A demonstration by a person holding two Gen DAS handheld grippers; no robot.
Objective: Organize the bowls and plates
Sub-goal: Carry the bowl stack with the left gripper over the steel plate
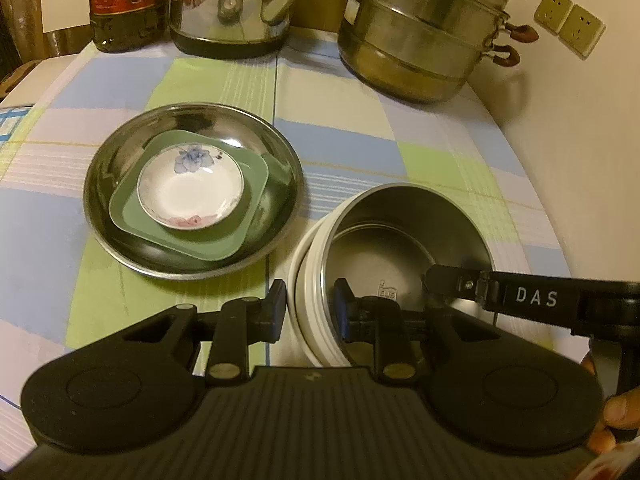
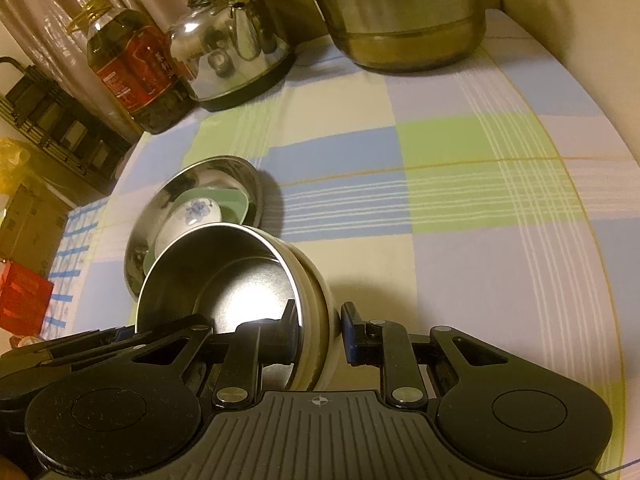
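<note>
Fingers: left (image 1: 308, 310) and right (image 2: 320, 316) each straddle bowl (image 1: 400, 248) rim, clamped | counter: checked cloth (image 2: 460, 184) | kettle (image 1: 236, 4), pot (image 1: 424, 36) upper frame

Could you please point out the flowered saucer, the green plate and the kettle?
Flowered saucer (image 1: 191, 186): left wrist view, white centre.
Green plate (image 1: 140, 218): left wrist view, near-left corner.
Kettle (image 1: 230, 4): left wrist view, shiny body.
</note>
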